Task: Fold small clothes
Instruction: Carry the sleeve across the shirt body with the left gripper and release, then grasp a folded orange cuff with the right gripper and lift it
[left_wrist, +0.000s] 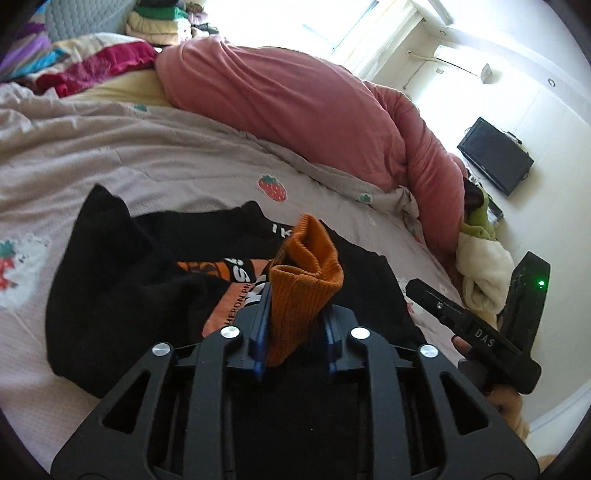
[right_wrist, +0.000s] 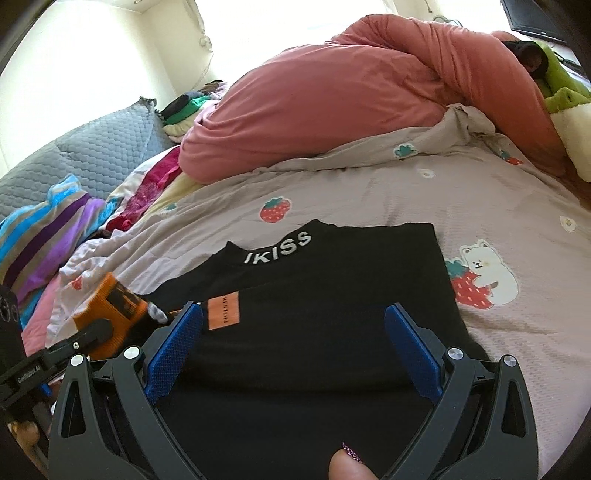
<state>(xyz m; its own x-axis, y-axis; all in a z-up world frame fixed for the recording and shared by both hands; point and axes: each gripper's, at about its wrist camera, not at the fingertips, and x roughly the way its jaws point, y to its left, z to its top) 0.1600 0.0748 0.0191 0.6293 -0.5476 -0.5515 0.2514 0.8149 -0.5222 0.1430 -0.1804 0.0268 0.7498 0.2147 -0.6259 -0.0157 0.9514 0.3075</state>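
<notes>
Between the left gripper (left_wrist: 295, 325) jaws, an orange cuff (left_wrist: 303, 291).

Open right tool (right_wrist: 293, 345), black shirt (right_wrist: 314, 295), bedspread (right_wrist: 369, 192)

We see an orange ribbed cuff (left_wrist: 306, 273) on a black sweatshirt (right_wrist: 314, 295) lettered white, over a lilac strawberry-print bedsheet (right_wrist: 369, 192).

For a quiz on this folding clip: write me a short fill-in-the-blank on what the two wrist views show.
1. The left claw has an ____ ribbed cuff between its pads.
2. The black top has white ____ lettering on its collar.
3. The right claw stands ____ over the top.
4. Beyond the strawberry-print sheet lies a bunched ____ duvet.

Missing words: orange; IKISS; open; pink
</notes>
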